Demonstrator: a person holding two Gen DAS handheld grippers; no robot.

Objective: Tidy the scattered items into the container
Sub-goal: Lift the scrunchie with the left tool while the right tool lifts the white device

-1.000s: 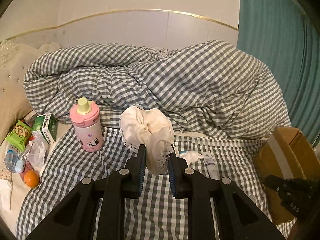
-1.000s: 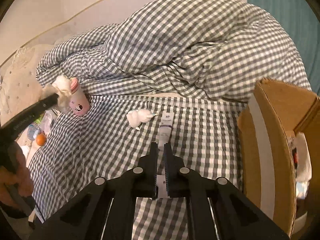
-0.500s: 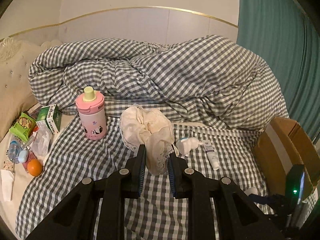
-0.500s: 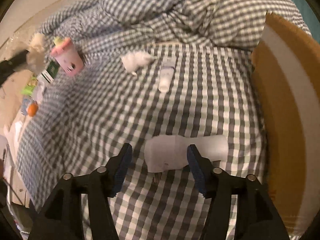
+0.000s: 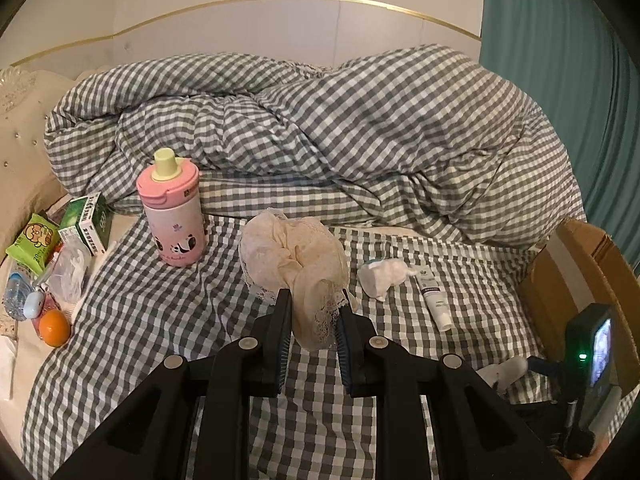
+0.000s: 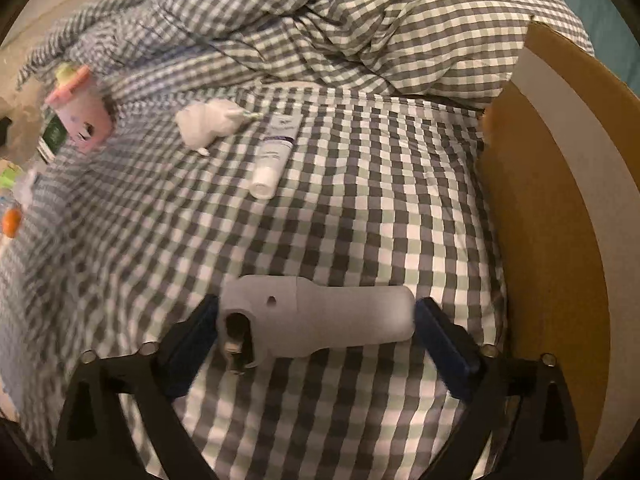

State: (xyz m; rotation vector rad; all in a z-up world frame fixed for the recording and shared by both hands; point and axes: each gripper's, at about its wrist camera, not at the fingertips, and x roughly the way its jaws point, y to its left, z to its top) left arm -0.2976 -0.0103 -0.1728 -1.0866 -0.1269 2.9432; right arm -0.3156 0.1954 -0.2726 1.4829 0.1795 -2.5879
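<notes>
**Cream lace in one grip, white plastic device between the other jaws**

Cream lace cloth (image 5: pixel 294 256) bunches up from our left gripper (image 5: pixel 314 320), whose pads pinch its lower end in a narrow clamp above the checked bedsheet (image 5: pixel 160 308). Our right gripper (image 6: pixel 316 322) has just been opening its jaws, and they now stand wide on either side of a white plastic device (image 6: pixel 320 322) that lies flat on the sheet; the pads sit just beside its ends, and we cannot tell whether they touch.

At three o'clock from the device, the cardboard box (image 6: pixel 552 200) stands open at the bed's edge. Toward twelve o'clock lie a white tube (image 6: pixel 274 156) and, at its ten o'clock, a crumpled white tissue (image 6: pixel 210 122).

In the left wrist view, a pink bottle (image 5: pixel 172 208) with a yellow-green spout stands upright at ten o'clock from the lace. Farther out at nine o'clock we see a green carton (image 5: pixel 90 224), a green snack packet (image 5: pixel 34 242) and an orange (image 5: pixel 54 328). A rumpled gingham duvet (image 5: pixel 360 140) fills the twelve o'clock side, with a teal curtain (image 5: pixel 560 40) at two o'clock.
</notes>
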